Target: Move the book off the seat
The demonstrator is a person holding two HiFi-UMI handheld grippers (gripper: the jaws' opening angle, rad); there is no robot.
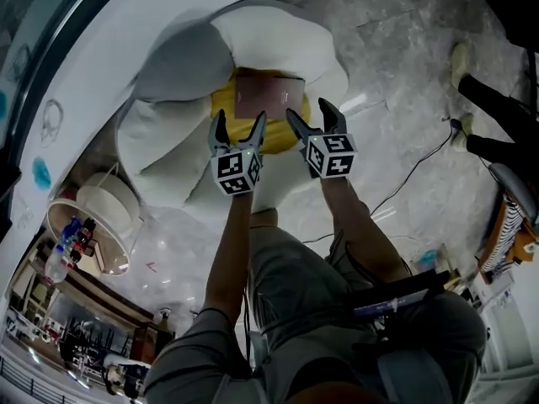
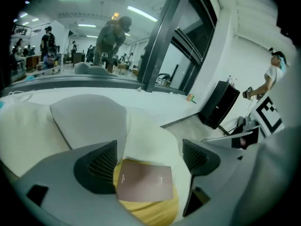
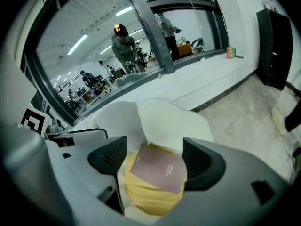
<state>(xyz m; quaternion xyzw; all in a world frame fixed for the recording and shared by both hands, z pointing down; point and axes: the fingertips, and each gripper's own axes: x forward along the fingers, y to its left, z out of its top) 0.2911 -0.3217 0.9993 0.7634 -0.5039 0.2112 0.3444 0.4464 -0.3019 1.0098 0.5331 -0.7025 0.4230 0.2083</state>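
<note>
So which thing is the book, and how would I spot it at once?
Find the big flower-shaped seat, with white and grey petal cushions. In its middle is a round yellow cushion, and the book lies flat on that. It is the only thin, flat, dull pinkish-brown rectangle among soft, puffy shapes.

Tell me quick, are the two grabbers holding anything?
Left gripper: open, holding nothing.
Right gripper: open, holding nothing.
The book lies untouched beyond both.
</note>
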